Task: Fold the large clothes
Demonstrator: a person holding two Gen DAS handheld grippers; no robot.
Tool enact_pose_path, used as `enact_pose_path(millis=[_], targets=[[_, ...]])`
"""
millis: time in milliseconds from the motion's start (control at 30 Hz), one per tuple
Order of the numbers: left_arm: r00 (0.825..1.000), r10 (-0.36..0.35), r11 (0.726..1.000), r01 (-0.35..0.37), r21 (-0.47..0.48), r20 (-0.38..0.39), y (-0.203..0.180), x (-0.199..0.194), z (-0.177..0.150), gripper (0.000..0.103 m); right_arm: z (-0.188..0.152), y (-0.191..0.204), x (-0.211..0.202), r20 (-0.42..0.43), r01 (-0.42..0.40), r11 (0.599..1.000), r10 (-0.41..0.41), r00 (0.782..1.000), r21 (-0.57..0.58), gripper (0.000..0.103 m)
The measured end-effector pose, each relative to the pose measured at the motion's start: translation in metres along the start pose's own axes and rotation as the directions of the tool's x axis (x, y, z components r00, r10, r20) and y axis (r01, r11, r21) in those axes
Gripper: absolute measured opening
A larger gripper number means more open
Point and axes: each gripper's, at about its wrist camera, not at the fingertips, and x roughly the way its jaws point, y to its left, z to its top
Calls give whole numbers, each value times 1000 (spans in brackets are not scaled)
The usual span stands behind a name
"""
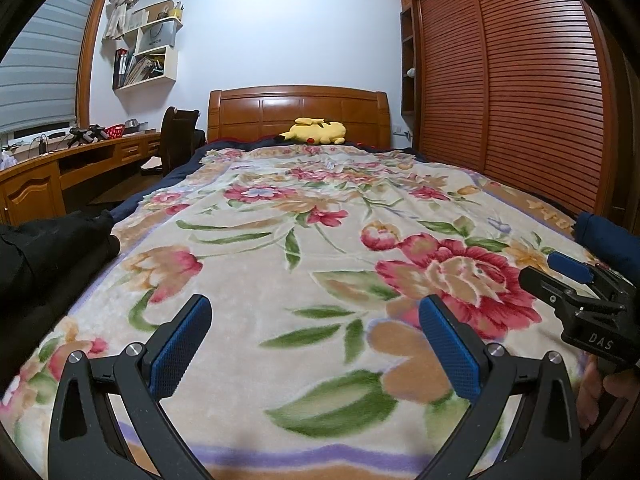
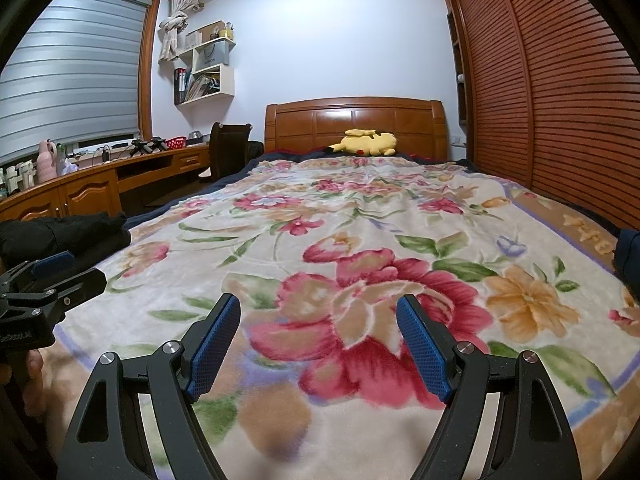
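Lying at the left edge of the floral blanket [image 1: 304, 240], cut off by the frame and too dark to read its folds: black garment [image 1: 52, 248], seen again in the right wrist view [image 2: 68, 228]. Showing only as a corner at the right edge: dark blue garment [image 1: 604, 240], mostly out of frame, its shape impossible to tell. Hovering low over the near end of the blanket with jaws wide apart and nothing between the blue pads: left gripper [image 1: 316, 320]. Same for the right gripper [image 2: 318, 320], jaws spread, only blanket showing between them. Held side by side and apart, each poking into the other's view, with fingers of a hand [image 1: 600, 396] partly seen under the right one. Blurred at the nearest blanket edge, so the bed's foot cannot be made out. Open and bare across the whole middle of the blanket up to the yellow plush toy [image 1: 314, 132] by the wooden headboard [image 1: 300, 112]. Closing the right side: slatted wardrobe doors [image 1: 520, 80]; along the left, a floor gap, then a desk [image 1: 80, 160] and chair [image 1: 178, 136].
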Motion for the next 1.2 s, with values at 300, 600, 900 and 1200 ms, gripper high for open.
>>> enact_pose_path(millis=[300, 600, 900, 1200], targets=[[1000, 1, 1000, -1, 1, 1, 0, -1, 0, 103, 0, 0, 0, 1, 0, 1000, 0, 1000, -1, 82], [1000, 2, 1000, -2, 4, 2, 0, -2, 0, 103, 0, 0, 0, 2, 0, 1000, 0, 1000, 1, 82], [1000, 3, 1000, -3, 4, 2, 0, -2, 0, 103, 0, 0, 0, 3, 0, 1000, 0, 1000, 1, 82], [1000, 2, 1000, -2, 4, 3, -1, -2, -1, 103, 0, 0, 0, 3, 0, 1000, 0, 1000, 2, 82]])
